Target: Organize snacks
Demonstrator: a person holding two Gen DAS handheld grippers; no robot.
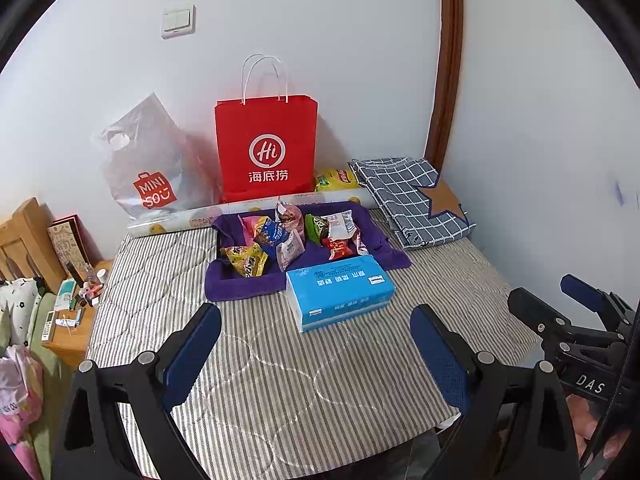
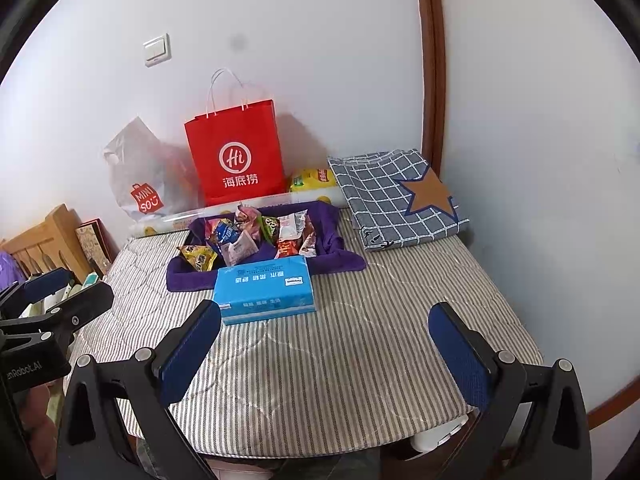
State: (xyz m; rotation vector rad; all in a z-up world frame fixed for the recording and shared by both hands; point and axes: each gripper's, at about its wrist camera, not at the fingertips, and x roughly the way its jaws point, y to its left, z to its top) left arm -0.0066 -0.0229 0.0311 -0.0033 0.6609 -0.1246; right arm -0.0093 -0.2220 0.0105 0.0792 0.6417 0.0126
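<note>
A desk (image 1: 280,380) covered with a grey striped quilted cloth fills most of both views. At its far edge, against the white wall, stands a red paper bag (image 1: 266,148) with white handles, upright. To the left of it leans a translucent plastic bag (image 1: 152,168) with a red logo. To the right of the red bag lies a folded blue checked fabric (image 1: 412,200) with a brown star on it. In front of the bags lies a long roll (image 1: 180,220) of printed paper, and behind its right end a yellow packet (image 1: 336,180) is partly hidden.

Near the far middle of the desk is a purple towel (image 1: 240,284), spread flat with raised edges. The snacks (image 1: 288,236) are piled on this towel: many small packets in yellow, blue, pink, green, red and white, touching one another. A blue tissue pack (image 1: 340,294) lies just in front of the towel, touching its near edge.

The left claw (image 1: 316,354) hovers above the near part of the desk with its jaws wide and nothing between them. The right claw (image 2: 326,348) is beside it, also wide and empty. Both are well apart from the snacks.
</note>
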